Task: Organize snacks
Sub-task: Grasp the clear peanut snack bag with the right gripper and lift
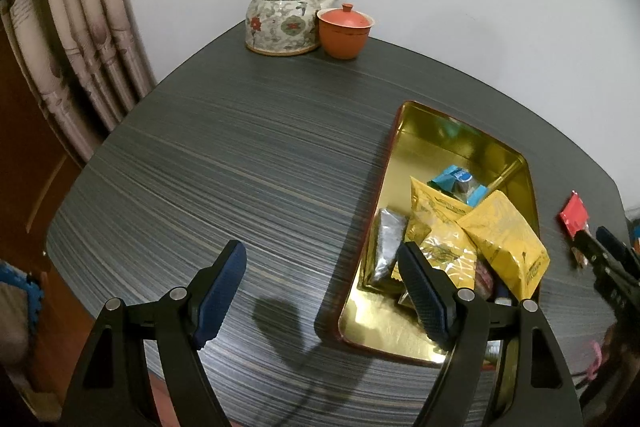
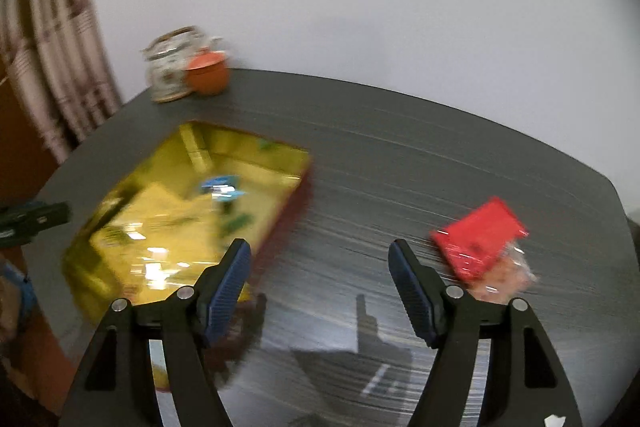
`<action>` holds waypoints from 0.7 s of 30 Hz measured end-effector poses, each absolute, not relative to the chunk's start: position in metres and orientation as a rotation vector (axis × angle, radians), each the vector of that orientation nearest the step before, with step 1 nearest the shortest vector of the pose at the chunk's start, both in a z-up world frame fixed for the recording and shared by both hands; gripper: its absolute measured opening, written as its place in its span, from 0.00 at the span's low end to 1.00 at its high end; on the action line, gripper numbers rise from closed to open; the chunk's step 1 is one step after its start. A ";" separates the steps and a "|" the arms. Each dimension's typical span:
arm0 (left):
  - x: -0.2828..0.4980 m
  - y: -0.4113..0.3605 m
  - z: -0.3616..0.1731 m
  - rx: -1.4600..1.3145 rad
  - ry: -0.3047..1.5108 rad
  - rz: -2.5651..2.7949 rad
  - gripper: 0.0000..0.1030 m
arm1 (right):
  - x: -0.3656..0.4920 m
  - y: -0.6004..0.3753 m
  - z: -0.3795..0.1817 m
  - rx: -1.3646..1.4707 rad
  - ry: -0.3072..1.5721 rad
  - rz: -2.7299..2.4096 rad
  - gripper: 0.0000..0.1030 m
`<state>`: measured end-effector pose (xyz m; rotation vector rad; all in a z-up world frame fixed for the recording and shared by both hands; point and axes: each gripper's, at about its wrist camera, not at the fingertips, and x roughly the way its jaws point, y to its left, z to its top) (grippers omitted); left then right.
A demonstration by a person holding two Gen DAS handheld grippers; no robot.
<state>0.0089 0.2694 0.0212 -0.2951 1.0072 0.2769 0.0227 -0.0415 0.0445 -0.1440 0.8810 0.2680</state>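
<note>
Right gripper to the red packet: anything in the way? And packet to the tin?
Nothing visible. The right gripper is open and empty, with only bare table between it and the red snack packet off to its right. From the packet to the gold tin, the tabletop is also bare. The tin is open, its far end free.

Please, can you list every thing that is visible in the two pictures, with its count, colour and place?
teapot: one, white with floral pattern, far table edge by the wall
lidded cup: one, orange-brown, right beside the teapot
tin box: one, gold inside, red outside, open on the table
yellow snack packets: at least three, in the tin box
blue snack packet: one, in the tin box
silver snack packet: one, in the tin box
red snack packet: one, on the table, right of the box
table: one, dark grey striped
curtain: one, pale patterned, left
left gripper: black, blue fingers, open, empty
right gripper: same, open, empty
</note>
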 end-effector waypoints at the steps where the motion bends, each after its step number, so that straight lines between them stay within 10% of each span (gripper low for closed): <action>1: 0.009 0.269 0.021 -0.292 1.007 0.278 0.76 | 0.026 -0.054 0.041 -0.136 0.888 0.230 0.67; 21: 0.011 0.266 0.018 -0.275 1.019 0.281 0.76 | 0.080 -0.158 -0.012 -0.015 1.022 -0.087 0.66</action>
